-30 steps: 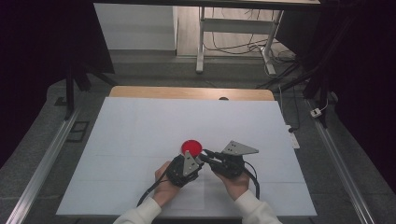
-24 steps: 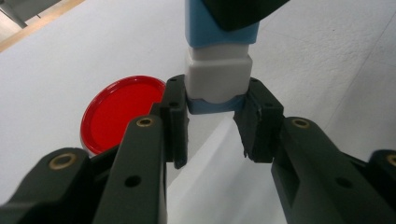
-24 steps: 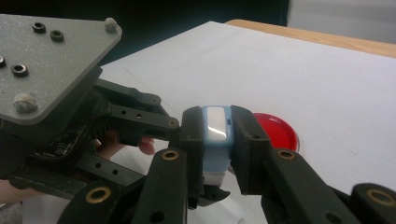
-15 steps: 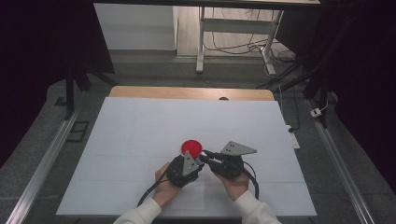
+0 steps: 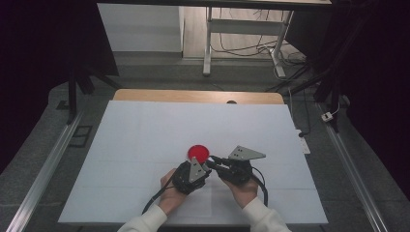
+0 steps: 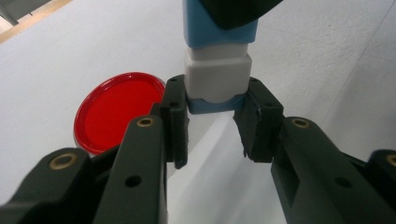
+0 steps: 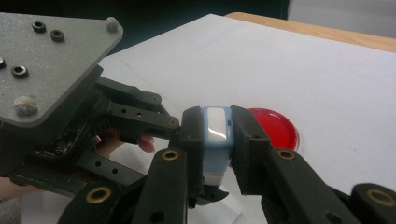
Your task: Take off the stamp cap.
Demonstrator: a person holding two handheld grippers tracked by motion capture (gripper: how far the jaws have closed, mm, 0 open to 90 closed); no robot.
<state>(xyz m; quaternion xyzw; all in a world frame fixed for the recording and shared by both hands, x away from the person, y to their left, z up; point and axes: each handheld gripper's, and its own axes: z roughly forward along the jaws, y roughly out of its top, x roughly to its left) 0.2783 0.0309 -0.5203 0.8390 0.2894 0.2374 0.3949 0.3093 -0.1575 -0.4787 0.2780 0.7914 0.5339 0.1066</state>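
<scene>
1. Just nearer than the red lid, the left gripper and right gripper meet, each clamped on one end of a small blue-and-white block held above the white table.
2. To part it cleanly, both grips should stay firm while the hands draw straight apart, without twisting.
3. Beyond them, the red lid lies flat on the table; whether a dish sits under it, or anything inside, is hard to tell.

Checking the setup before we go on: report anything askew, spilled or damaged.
Nothing stands out. The left gripper and right gripper both clamp one small blue-and-white block above the white table; the red lid lies flat beside them.
</scene>
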